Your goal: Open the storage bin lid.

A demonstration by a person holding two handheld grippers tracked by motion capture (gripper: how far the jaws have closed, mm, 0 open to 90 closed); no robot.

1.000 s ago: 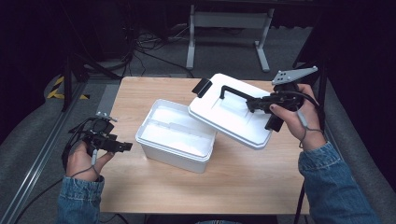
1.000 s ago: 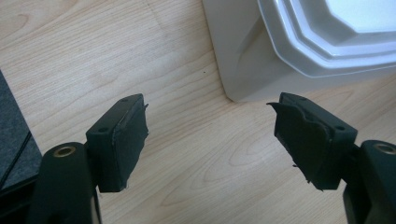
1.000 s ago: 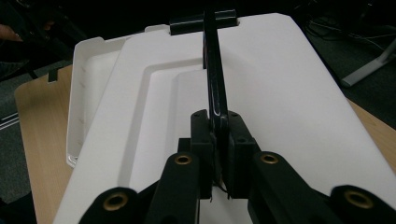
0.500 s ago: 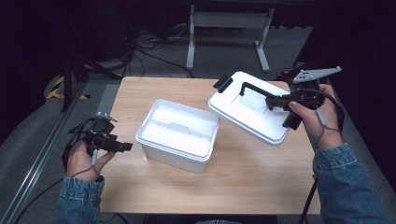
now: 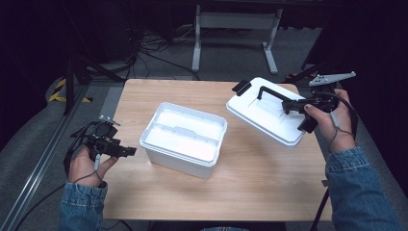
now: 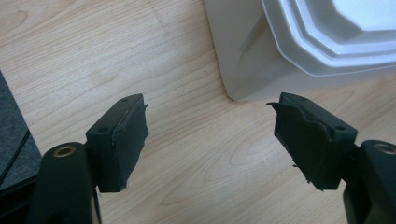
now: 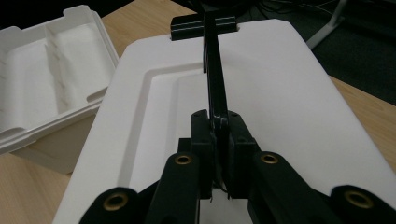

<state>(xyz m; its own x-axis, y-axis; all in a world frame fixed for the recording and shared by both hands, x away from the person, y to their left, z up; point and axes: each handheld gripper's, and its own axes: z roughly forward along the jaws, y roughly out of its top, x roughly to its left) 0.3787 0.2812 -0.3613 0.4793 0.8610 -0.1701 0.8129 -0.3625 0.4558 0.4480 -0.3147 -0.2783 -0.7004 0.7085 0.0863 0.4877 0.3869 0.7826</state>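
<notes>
High view: right tongs [image 5: 293, 107] hold the white lid [image 5: 264, 115] tilted over the counter's [image 5: 250, 187] right side, clear of the open white bin [image 5: 185, 137]; left tongs [image 5: 115, 150] rest at the left edge. Left gripper view: jaws wide apart, nothing between, aimed at the bin's corner [image 6: 252, 70]. Right gripper view: jaws clamped on the lid's black handle [image 7: 215, 79]; bin's inner divider visible.

Box [image 5: 185, 139] mid-table [image 5: 250, 192]; lid [image 5: 269, 118] right of box, apart, tilted, over table's right part; left gripper [image 5: 126, 152] just left of box.
</notes>
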